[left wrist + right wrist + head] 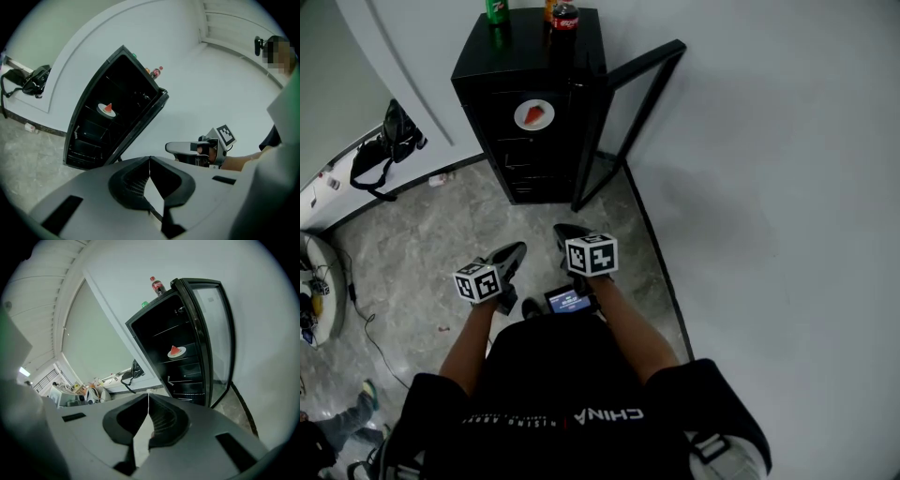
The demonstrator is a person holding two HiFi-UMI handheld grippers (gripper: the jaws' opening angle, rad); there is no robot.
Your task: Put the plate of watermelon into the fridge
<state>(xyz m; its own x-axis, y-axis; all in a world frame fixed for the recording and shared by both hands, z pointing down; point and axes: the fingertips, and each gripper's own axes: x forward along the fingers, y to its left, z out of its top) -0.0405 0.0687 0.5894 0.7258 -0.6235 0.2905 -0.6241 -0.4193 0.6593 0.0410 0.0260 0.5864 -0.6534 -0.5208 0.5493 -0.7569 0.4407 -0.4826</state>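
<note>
The plate of watermelon is being borne by a middle shelf inside the fridge, so the placing itself is being judged as done. The fridge's glass door is being left wide open, and shutting it, if wanted, is being judged the only step left. The left gripper and the right gripper are being held close to the person's body, well apart from the fridge, their jaws pressed together with nothing caught between them.

Head view looks steeply down; gripper views face ahead; all share the fridge.
</note>
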